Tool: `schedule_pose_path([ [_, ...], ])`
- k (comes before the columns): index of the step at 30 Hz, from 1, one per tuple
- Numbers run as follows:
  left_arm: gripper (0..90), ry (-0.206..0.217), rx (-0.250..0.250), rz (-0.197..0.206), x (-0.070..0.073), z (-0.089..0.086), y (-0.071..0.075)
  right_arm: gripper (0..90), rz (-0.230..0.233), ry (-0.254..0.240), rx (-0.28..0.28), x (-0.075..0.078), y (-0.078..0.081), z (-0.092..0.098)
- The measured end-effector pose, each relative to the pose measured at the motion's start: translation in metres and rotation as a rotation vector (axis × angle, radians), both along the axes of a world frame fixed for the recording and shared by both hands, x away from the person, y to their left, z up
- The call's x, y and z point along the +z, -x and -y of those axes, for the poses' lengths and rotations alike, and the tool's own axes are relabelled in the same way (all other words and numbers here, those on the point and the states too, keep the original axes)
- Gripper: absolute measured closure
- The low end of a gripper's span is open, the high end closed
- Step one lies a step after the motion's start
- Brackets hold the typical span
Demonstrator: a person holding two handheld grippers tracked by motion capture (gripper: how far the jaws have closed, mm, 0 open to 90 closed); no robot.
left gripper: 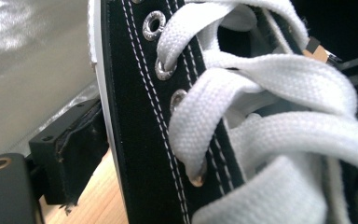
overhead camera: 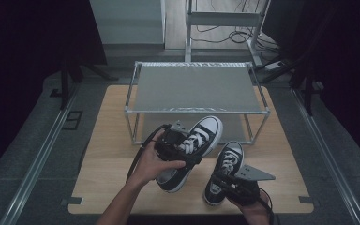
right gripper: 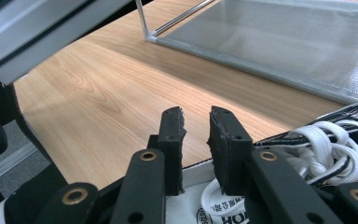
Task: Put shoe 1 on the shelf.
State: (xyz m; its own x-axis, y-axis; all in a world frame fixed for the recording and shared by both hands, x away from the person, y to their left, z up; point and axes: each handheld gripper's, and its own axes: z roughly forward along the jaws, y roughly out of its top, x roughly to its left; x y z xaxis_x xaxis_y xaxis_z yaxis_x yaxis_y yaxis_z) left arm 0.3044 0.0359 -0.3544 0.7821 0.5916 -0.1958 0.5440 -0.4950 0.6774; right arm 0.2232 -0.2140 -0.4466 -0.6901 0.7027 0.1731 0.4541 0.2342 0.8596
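A black-and-white lace-up sneaker (overhead camera: pixel 201 133) hangs tilted above the wooden table (overhead camera: pixel 112 154), toe toward the shelf rack. My left gripper (overhead camera: pixel 183 149) is shut on its eyelet side. In the left gripper view one pad (left gripper: pixel 70 140) presses against the sneaker's black side (left gripper: pixel 140 116), and the other jaw is hidden behind the laces. A second sneaker (overhead camera: pixel 229 161) lies on the table at the right. My right gripper (overhead camera: pixel 218 180) is at its heel. Its jaws (right gripper: pixel 196 116) stand a narrow gap apart over the heel opening (right gripper: pixel 191 210), pressing on nothing.
A metal-framed two-level rack (overhead camera: pixel 197 110) with grey shelves stands at the back of the table; its lower shelf (right gripper: pixel 284 46) lies just beyond the right sneaker. Bare wood lies left of the shoes. Dark curtains and floor rails flank the table.
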Motion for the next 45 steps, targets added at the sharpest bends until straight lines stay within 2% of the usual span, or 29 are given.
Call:
schedule_pose_path([
  [4, 9.9, 0.029, -0.007, 0.001, 0.006, -0.001, -0.003, 71.9, -0.002, 0.001, 0.009, 0.0, 0.0, -0.001],
  [8, 10.0, 0.03, -0.007, 0.006, 0.01, -0.001, -0.005, 70.8, -0.004, 0.003, 0.011, -0.001, 0.0, -0.002],
  [14, 10.0, 0.064, -0.007, 0.004, 0.019, -0.001, -0.008, 70.2, -0.007, -0.002, 0.002, -0.001, -0.001, -0.001],
  [26, 9.9, 0.099, -0.005, 0.01, 0.041, 0.0, -0.018, 69.3, -0.017, 0.006, 0.013, -0.003, -0.001, -0.004],
  [32, 10.0, 0.098, 0.003, -0.003, 0.048, 0.003, -0.027, 68.5, -0.022, 0.012, 0.02, -0.004, -0.001, -0.005],
  [36, 9.9, 0.112, 0.006, -0.018, 0.054, 0.003, -0.036, 68.4, -0.022, 0.012, 0.02, -0.004, 0.0, -0.005],
  [45, 9.9, 0.118, 0.053, -0.032, 0.069, 0.004, -0.056, 68.4, -0.02, 0.01, 0.018, -0.005, -0.001, -0.005],
])
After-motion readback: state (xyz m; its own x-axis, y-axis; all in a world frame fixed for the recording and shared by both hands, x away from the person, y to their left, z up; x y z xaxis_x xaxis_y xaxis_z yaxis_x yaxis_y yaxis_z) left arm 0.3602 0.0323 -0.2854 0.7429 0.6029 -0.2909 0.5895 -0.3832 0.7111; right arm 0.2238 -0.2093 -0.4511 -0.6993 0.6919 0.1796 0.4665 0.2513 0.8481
